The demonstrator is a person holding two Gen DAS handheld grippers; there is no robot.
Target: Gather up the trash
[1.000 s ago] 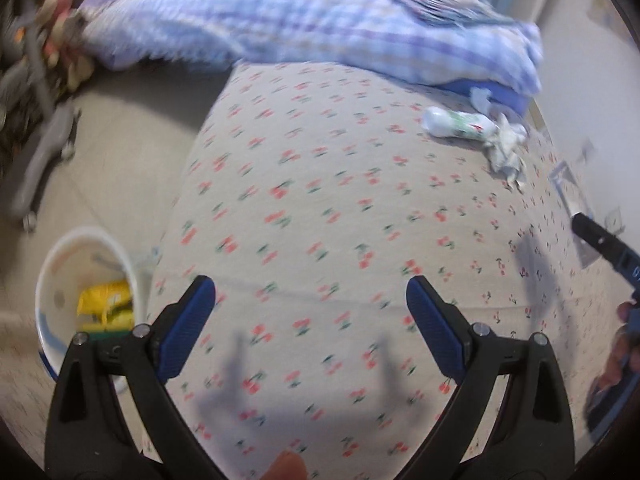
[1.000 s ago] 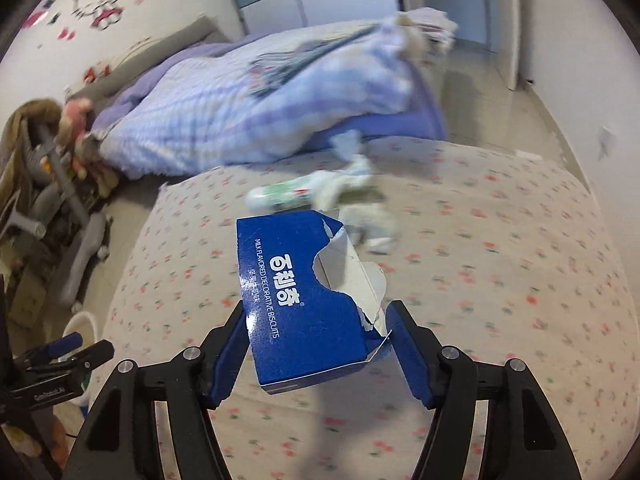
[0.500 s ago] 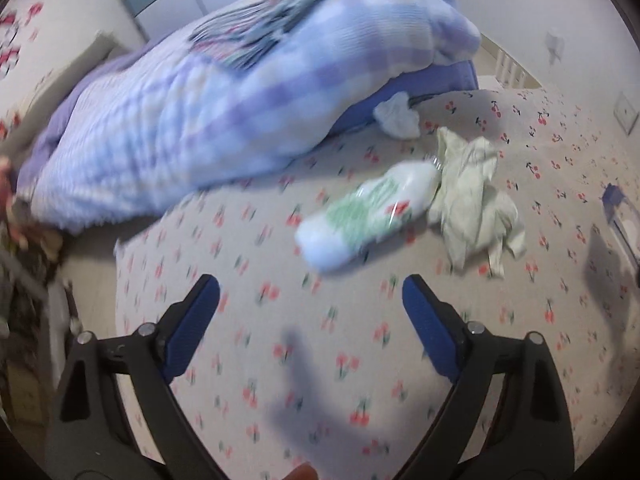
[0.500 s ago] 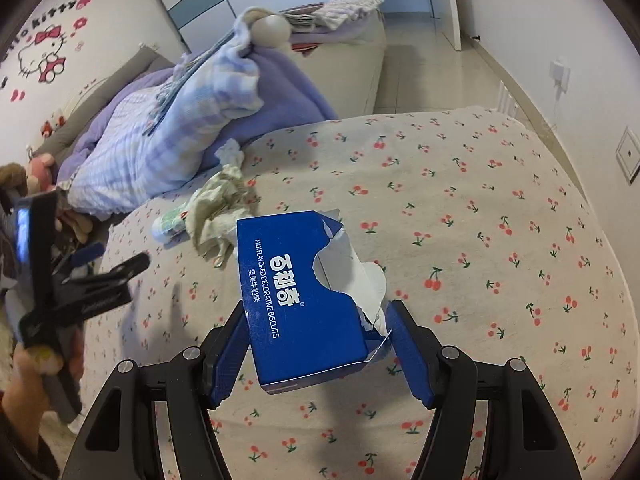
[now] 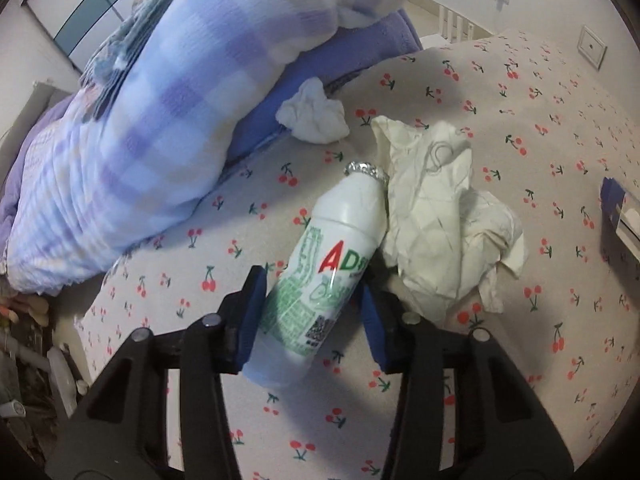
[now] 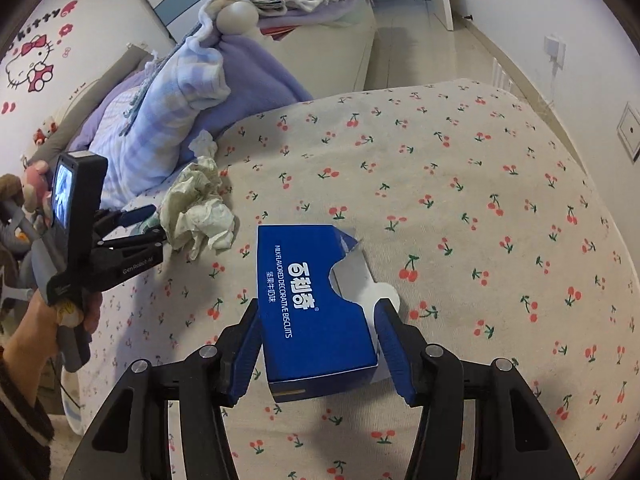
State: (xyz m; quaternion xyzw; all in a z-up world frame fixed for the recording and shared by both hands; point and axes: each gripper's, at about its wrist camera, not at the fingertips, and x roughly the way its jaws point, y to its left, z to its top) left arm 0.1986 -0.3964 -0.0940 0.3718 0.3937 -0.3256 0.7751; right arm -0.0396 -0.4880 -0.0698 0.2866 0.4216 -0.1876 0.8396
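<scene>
Two grips: left gripper (image 5: 310, 312) clamps white bottle (image 5: 326, 276); right gripper (image 6: 318, 346) clamps blue box (image 6: 314, 306); lift bottle straight, avoiding crumpled paper (image 5: 438, 220) at 2 o'clock.

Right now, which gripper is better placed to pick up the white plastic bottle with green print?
Left. The left gripper already has its blue pads either side of the white plastic bottle; the right gripper is shut on the blue biscuit box.
</scene>
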